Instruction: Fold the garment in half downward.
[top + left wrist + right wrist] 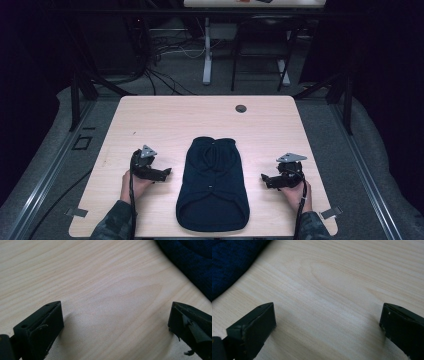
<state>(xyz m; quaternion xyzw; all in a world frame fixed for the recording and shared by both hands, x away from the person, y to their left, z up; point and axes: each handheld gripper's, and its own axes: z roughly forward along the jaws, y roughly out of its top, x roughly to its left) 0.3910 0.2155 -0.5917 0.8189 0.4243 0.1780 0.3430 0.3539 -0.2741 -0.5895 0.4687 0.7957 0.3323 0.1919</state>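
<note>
On the high view we start at the left side of the light wooden table (pixel 150 120). There the person's left hand (pixel 134 182) holds the left gripper (pixel 166 172) low over the tabletop, its tip turned toward the middle of the table. A grey three-cornered plate sits on top of it. In the left gripper view we see its two black jaws standing wide apart with only bare wood grain between them; nothing is gripped. At the upper right corner of that view we note the edge of dark blue knit fabric, near the jaws but apart from them.

At the centre we record the dark navy knitted sweater (pixel 213 185). It lies flat on the table, running lengthwise from the near edge toward the middle, its narrower end farther from the person and its wider end close to the near edge. It lies between the two grippers, and neither touches it.

To the right, the right hand (pixel 296 192) holds the right gripper (pixel 265 178), tip facing the sweater, also near and apart. In the right gripper view its jaws are spread wide over bare wood, holding nothing; the blue fabric fills the upper left corner.

Near the far table edge we see a small dark round grommet (pixel 241 108).
</note>
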